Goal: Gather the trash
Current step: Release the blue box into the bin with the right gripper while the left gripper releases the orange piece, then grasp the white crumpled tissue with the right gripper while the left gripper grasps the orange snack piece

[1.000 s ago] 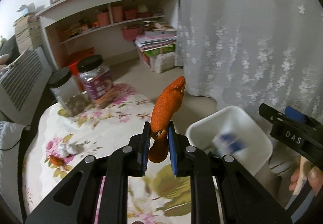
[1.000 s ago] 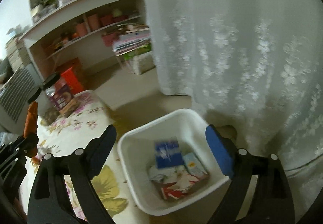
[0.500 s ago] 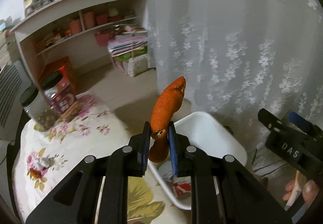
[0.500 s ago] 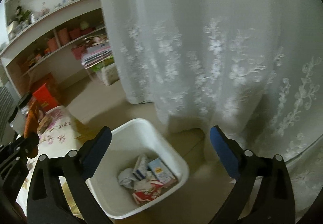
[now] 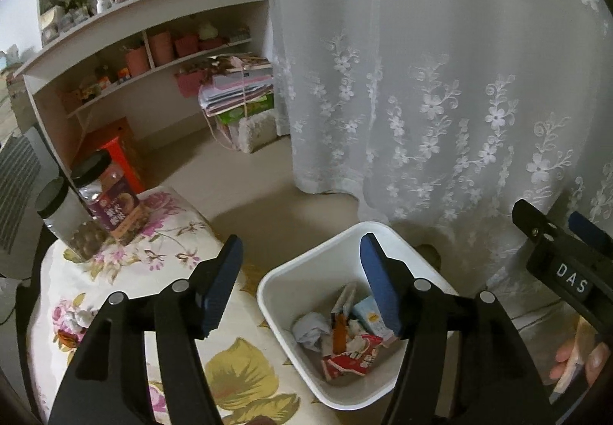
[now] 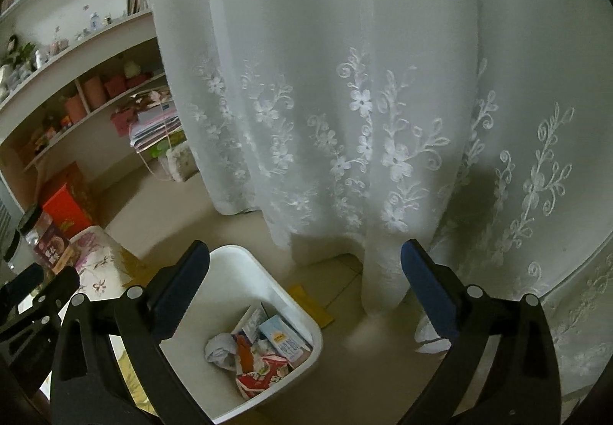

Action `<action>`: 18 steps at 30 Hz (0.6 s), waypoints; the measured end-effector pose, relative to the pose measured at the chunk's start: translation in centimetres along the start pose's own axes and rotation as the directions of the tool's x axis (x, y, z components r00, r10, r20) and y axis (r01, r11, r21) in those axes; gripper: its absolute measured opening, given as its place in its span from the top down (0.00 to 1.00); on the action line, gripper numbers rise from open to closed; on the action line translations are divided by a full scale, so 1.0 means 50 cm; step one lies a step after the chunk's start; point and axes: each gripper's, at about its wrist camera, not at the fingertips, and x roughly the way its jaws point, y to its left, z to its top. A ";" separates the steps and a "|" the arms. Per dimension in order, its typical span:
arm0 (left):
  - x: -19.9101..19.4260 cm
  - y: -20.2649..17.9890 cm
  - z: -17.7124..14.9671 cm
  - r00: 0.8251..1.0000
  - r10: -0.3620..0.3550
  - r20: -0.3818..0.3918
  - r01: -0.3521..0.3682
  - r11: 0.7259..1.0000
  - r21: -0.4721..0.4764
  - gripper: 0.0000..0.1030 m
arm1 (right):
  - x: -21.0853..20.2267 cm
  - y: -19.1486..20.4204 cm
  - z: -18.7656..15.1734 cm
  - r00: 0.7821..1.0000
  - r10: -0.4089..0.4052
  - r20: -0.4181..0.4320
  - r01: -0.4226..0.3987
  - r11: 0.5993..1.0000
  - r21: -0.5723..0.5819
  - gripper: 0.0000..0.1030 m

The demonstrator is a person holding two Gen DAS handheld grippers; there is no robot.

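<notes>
Left gripper (image 5: 300,285) is seen opening, empty, above the white bin's (image 5: 387,233) rim; right gripper (image 6: 304,295) is spread wide, empty

left claw (image 5: 299,279): black, blue pads, silver screws | right claw (image 6: 306,291): same, "DAS" label

Soft daylight, diffused through sheer white embroidered curtain (image 6: 345,99); brightest across its upper folds, no hard glare. Dim toward lower corners. Faint shadow on beige floor (image 5: 276,210) beside white plastic bin (image 5: 268,295). Dark patch behind curtain at right, right wrist view. Strong fisheye bending of white wall shelves (image 5: 153,4); black vignette at all edges. Both views reasonably sharp; slight softness at periphery.
</notes>
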 end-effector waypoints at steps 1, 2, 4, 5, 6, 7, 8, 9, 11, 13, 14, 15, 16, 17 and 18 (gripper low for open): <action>-0.001 0.005 0.000 1.000 0.005 0.001 -0.005 1.000 -0.003 0.36 | -0.003 0.007 -0.001 1.000 0.001 0.006 -0.001 1.000 -0.012 0.07; -0.003 0.013 0.000 1.000 0.011 0.001 -0.011 1.000 -0.010 0.35 | -0.007 0.016 -0.002 1.000 0.000 0.015 0.001 1.000 -0.027 0.07; -0.006 0.027 0.000 1.000 0.024 0.003 -0.024 0.999 -0.022 0.32 | -0.015 0.034 -0.003 0.999 -0.005 0.032 0.007 0.999 -0.052 0.07; -0.008 0.035 -0.002 0.999 0.032 0.006 -0.032 0.999 -0.030 0.29 | -0.018 0.044 -0.005 0.999 -0.007 0.040 0.010 0.998 -0.068 0.07; -0.011 0.044 -0.004 0.999 0.042 0.009 -0.041 0.998 -0.038 0.27 | -0.019 0.053 -0.007 0.999 -0.007 0.042 0.010 0.997 -0.080 0.07; -0.013 0.053 -0.006 0.999 0.052 0.013 -0.051 0.998 -0.044 0.25 | -0.021 0.063 -0.009 0.999 -0.005 0.044 0.009 0.996 -0.090 0.07; -0.014 0.061 -0.008 0.998 0.063 0.017 -0.062 0.997 -0.050 0.23 | -0.021 0.076 -0.012 0.999 -0.003 0.043 0.008 0.994 -0.105 0.07; -0.017 0.072 -0.013 0.997 0.076 0.020 -0.075 0.996 -0.055 0.22 | -0.022 0.089 -0.015 0.999 -0.002 0.043 0.007 0.993 -0.119 0.07; -0.021 0.092 -0.021 0.994 0.103 0.025 -0.101 0.993 -0.066 0.17 | -0.023 0.113 -0.020 0.999 -0.001 0.046 0.008 0.989 -0.146 0.07; -0.023 0.115 -0.029 0.991 0.133 0.027 -0.130 0.988 -0.080 0.16 | -0.026 0.134 -0.025 0.999 0.002 0.049 0.006 0.987 -0.164 0.07; -0.023 0.125 -0.032 0.990 0.140 0.025 -0.137 0.987 -0.087 0.16 | -0.027 0.149 -0.028 0.999 0.007 0.049 0.002 0.985 -0.174 0.07; -0.022 0.144 -0.038 0.989 0.148 0.017 -0.145 0.984 -0.100 0.16 | -0.027 0.160 -0.029 0.999 0.011 0.048 -0.002 0.983 -0.182 0.07; -0.021 0.155 -0.042 0.988 0.154 0.012 -0.152 0.983 -0.108 0.16 | -0.026 0.176 -0.033 0.999 0.017 0.046 -0.008 0.981 -0.195 0.07; -0.020 0.169 -0.046 0.987 0.163 0.005 -0.161 0.980 -0.116 0.16 | -0.026 0.188 -0.037 0.999 0.021 0.043 -0.012 0.978 -0.206 0.07; -0.018 0.186 -0.053 0.985 0.174 -0.004 -0.173 0.977 -0.127 0.16 | -0.024 0.202 -0.041 0.999 0.026 0.038 -0.017 0.975 -0.220 0.07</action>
